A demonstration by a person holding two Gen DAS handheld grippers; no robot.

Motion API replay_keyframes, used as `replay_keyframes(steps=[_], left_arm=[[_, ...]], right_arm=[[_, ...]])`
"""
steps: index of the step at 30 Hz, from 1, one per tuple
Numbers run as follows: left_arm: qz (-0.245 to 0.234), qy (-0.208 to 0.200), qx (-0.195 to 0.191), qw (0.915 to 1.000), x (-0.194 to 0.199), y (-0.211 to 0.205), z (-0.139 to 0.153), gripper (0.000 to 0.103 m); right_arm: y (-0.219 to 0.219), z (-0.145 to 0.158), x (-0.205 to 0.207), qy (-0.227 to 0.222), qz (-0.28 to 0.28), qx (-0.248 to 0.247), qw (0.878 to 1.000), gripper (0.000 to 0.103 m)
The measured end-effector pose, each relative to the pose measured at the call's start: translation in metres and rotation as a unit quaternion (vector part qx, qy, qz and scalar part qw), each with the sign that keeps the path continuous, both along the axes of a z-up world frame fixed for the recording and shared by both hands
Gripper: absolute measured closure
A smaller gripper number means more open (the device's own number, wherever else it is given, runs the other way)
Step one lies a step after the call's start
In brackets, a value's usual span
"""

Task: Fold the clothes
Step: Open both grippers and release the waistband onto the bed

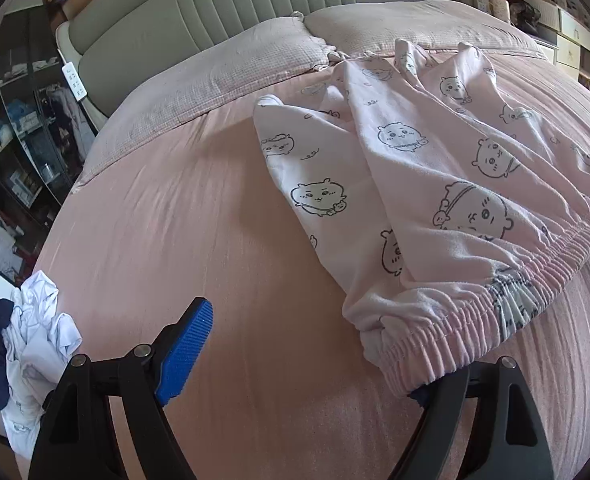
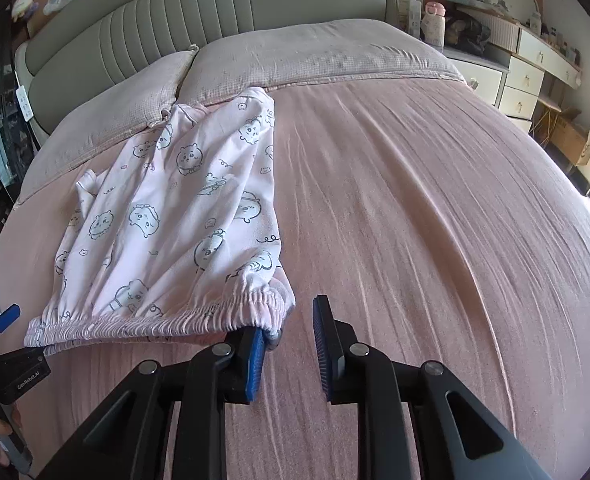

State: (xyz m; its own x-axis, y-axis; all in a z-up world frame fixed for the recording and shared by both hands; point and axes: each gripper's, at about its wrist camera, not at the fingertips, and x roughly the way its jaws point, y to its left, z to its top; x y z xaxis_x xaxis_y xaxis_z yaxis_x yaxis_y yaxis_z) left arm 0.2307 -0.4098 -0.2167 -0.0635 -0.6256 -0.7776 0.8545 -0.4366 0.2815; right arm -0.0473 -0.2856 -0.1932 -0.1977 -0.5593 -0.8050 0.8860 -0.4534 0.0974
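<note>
Pink bed (image 2: 415, 200): pyjama trousers (image 2: 167, 208) waistband beside both hand-held grippers, left (image 1: 307, 364) released, right (image 2: 289, 356) parted, empty

pink bed (image 2: 435, 208) bears printed pyjama trousers (image 2: 167, 216), two pillows (image 2: 315, 60).

We saw soft, even daylight with faint shadows on the bed (image 1: 215, 208); both fisheye views stayed sharp, bending strongly toward dark, vignetted corners.
</note>
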Motion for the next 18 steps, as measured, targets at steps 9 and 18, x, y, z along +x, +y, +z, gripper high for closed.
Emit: replay_keyframes(steps=[9,18], left_arm=[[-0.026,-0.003,0.015,0.9995,-0.006,-0.002,-0.002,0.04],[-0.048,0.021,0.012,0.9986,-0.013,-0.003,0.023,0.063]], right_arm=[[-0.003,-0.01,0.001,-0.001,0.011,-0.006,1.0,0.063],[-0.014,-0.022,0.015,0.049,0.038,0.005,0.998,0.033]])
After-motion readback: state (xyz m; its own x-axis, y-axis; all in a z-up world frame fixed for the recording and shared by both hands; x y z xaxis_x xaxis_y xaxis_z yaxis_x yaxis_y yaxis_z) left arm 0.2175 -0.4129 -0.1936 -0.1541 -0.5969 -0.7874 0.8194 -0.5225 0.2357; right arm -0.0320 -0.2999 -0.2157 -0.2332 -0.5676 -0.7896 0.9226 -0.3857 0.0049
